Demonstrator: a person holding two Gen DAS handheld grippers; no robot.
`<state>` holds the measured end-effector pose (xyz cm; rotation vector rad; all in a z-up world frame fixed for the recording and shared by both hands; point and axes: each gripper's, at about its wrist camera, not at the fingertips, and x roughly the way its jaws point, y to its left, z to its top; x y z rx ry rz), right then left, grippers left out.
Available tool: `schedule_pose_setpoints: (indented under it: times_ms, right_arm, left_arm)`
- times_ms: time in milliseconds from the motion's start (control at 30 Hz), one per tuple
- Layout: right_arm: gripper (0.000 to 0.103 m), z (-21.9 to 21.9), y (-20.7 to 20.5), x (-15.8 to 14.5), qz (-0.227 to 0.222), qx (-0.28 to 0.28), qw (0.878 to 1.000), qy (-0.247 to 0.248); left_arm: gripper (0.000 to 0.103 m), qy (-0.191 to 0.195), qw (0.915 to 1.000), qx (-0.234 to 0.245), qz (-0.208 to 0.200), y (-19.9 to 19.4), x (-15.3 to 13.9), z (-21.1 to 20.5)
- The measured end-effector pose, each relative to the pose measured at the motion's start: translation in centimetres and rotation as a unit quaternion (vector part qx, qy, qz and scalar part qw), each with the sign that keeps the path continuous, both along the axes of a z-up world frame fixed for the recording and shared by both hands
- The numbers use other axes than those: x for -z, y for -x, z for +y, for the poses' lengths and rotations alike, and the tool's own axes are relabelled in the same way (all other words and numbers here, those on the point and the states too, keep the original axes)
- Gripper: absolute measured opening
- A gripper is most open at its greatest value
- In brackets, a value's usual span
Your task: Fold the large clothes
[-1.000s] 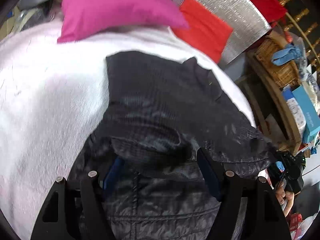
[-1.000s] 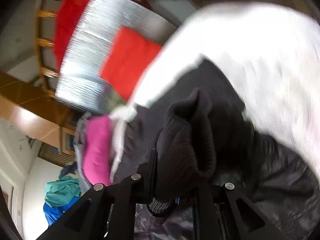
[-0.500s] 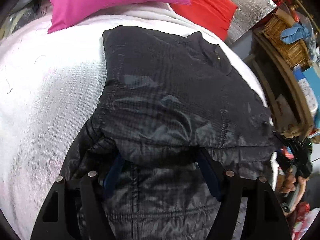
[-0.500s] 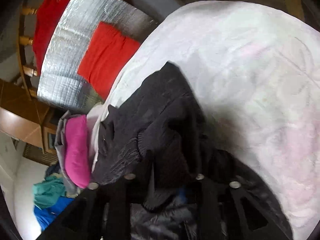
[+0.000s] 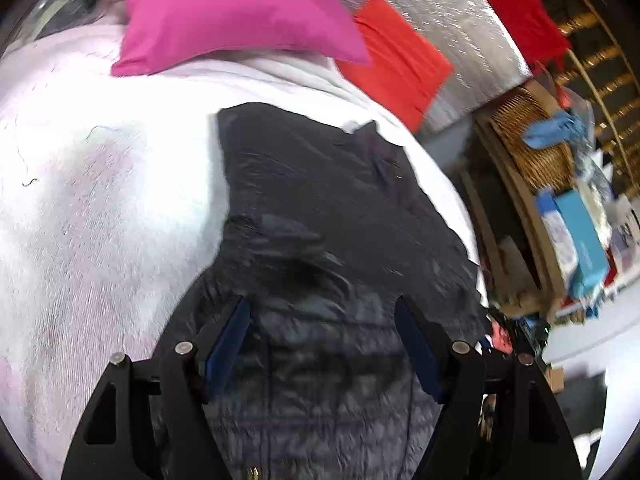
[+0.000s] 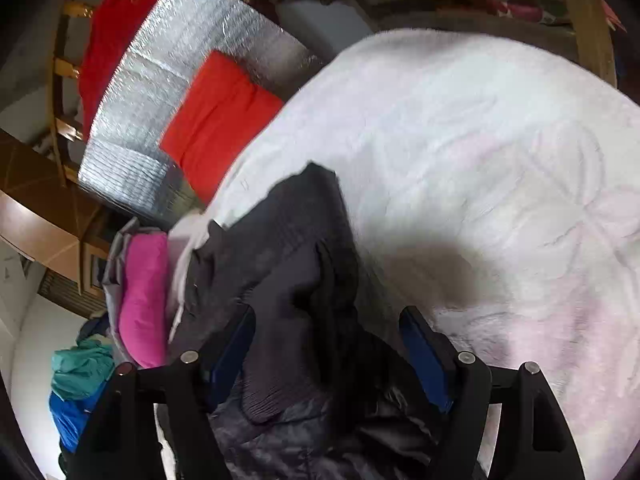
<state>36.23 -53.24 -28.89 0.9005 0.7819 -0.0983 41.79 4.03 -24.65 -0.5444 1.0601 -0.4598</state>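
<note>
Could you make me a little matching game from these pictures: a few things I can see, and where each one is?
Things:
1. dark jacket
2. pink pillow
3. wicker basket
4. teal and blue clothes

Places:
A. on the shelf at the right, a blue cloth on it
B. spread on the white bed cover
C. at the far end of the bed
D. heaped on the floor beside the bed

Pairs: 1-B, 2-C, 3-A, 4-D

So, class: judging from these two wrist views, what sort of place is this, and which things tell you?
Probably a lived-in bedroom: a white bedspread under the dark jacket, a pink pillow, and a cluttered shelf with a wicker basket.
</note>
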Motion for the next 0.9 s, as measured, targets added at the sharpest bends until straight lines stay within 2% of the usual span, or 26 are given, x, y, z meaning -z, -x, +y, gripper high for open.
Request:
schedule_pose_setpoints:
  times_ms: [67,133,300,333,367,433,500,533,567,600,667,700,733,767,800,900]
  right_arm:
    - [0.075,0.2,-0.7,0.9,0.007,-0.01,1.0,-0.002]
    - [0.069,0.5,-1.3,1.8,0.01,-0.018,1.0,-0.006]
    - [0.042,1.7,-2.0,1.5,-0.002,-0.038,0.999,0.013]
    - [0.04,2.0,-1.9,1.0,-0.007,-0.038,0.999,0.025]
    - [0.036,2.1,-1.7,0.5,-0.011,-0.038,0.999,0.034]
    - [0.032,2.6,-1.2,-1.1,-0.033,-0.035,0.997,0.052]
    - [0.031,2.8,-0.7,-1.7,-0.047,-0.034,0.997,0.057]
    - [0.031,2.8,-0.8,-1.6,-0.04,-0.035,0.997,0.062]
    - [0.031,2.9,-1.3,-0.7,-0.015,-0.038,0.997,0.072]
    - [0.031,2.9,-1.7,0.2,0.007,-0.042,0.997,0.071]
    - [0.034,2.3,-1.6,1.1,0.01,-0.039,0.998,0.037]
    - [0.037,1.7,-1.5,1.0,0.007,-0.033,0.999,0.015]
    - [0.041,1.2,-1.5,0.9,0.004,-0.027,1.0,-0.002]
    - [0.059,0.7,-1.3,0.6,-0.003,-0.018,1.0,-0.012]
    - [0.075,0.3,-1.2,0.3,-0.014,-0.007,1.0,-0.011]
    - [0.077,-0.9,-1.5,-0.1,-0.034,0.007,0.999,-0.003]
  left_arm:
    - [0.076,-0.007,0.9998,-0.012,0.011,-0.8,1.1,-0.4]
    - [0.076,-0.011,0.9997,-0.017,0.016,-1.2,1.8,-0.9]
    - [0.075,-0.019,0.9995,-0.025,0.001,-1.4,2.3,-1.5]
    - [0.067,-0.025,0.9993,-0.027,-0.006,-1.3,2.1,-1.5]
    - [0.051,-0.036,0.9988,-0.028,-0.019,-1.2,1.7,-1.5]
    - [0.034,-0.04,0.9983,-0.023,-0.036,-1.1,1.0,-1.4]
    - [0.034,-0.042,0.9981,-0.027,-0.035,-1.3,1.0,-1.2]
    - [0.034,-0.051,0.9979,-0.029,-0.027,-1.4,1.3,-1.2]
    - [0.035,-0.057,0.9977,-0.03,-0.022,-1.8,1.5,-1.4]
    - [0.036,-0.059,0.9976,-0.031,-0.02,-2.0,1.6,-1.7]
    - [0.039,-0.059,0.9977,-0.031,-0.016,-2.1,1.4,-1.7]
    - [0.042,-0.056,0.9979,-0.03,-0.012,-2.2,1.3,-1.7]
    - [0.051,-0.05,0.9983,-0.029,-0.009,-2.3,1.3,-1.7]
    - [0.06,-0.039,0.9988,-0.029,-0.009,-2.5,1.1,-1.5]
    - [0.063,-0.033,0.9988,-0.035,-0.012,-2.6,1.0,-1.3]
    - [0.071,-0.035,0.9977,-0.055,-0.017,-3.3,0.9,-0.5]
